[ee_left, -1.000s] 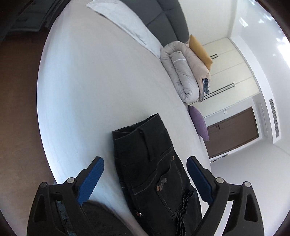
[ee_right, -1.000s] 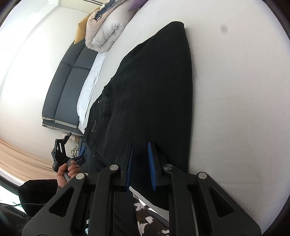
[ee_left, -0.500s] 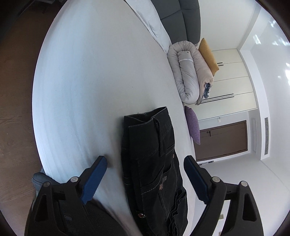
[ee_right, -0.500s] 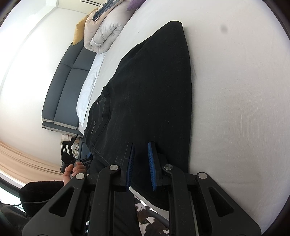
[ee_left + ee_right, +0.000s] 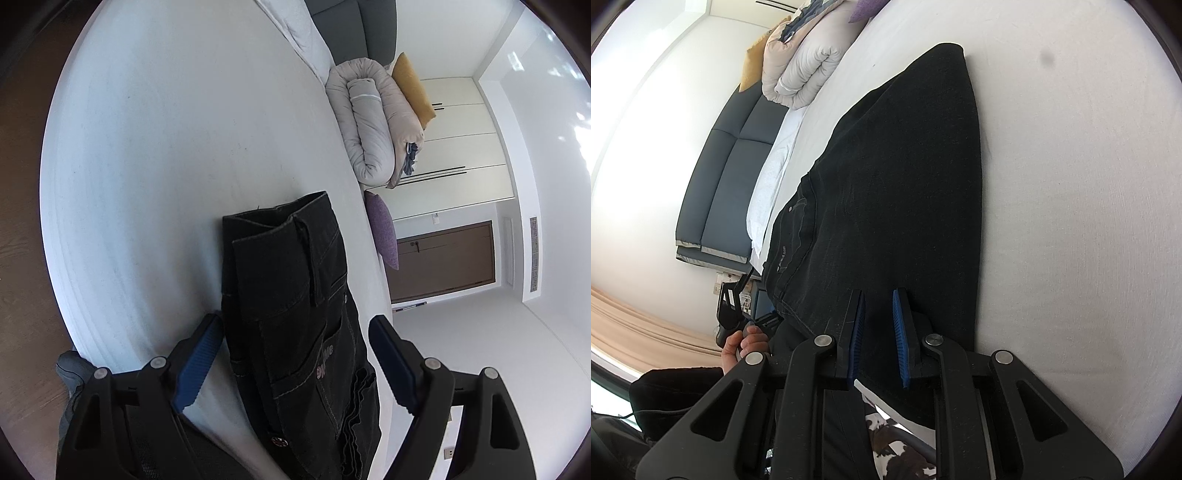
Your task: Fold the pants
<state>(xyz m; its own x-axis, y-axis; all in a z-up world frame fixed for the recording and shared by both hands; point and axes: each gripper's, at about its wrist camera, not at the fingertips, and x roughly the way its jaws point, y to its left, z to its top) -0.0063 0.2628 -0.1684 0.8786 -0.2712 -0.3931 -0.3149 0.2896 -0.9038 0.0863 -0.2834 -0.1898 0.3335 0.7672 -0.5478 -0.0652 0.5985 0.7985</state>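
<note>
Both jaws: left gripper (image 5: 295,360) closing astride pants (image 5: 295,314) waistband, right gripper (image 5: 878,334) narrow; bed (image 5: 166,147) roomy.

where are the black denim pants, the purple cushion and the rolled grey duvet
black denim pants (image 5: 295,314), left wrist view, back pocket panel
purple cushion (image 5: 382,229), left wrist view, middle of its face
rolled grey duvet (image 5: 369,133), left wrist view, inner roll
</note>
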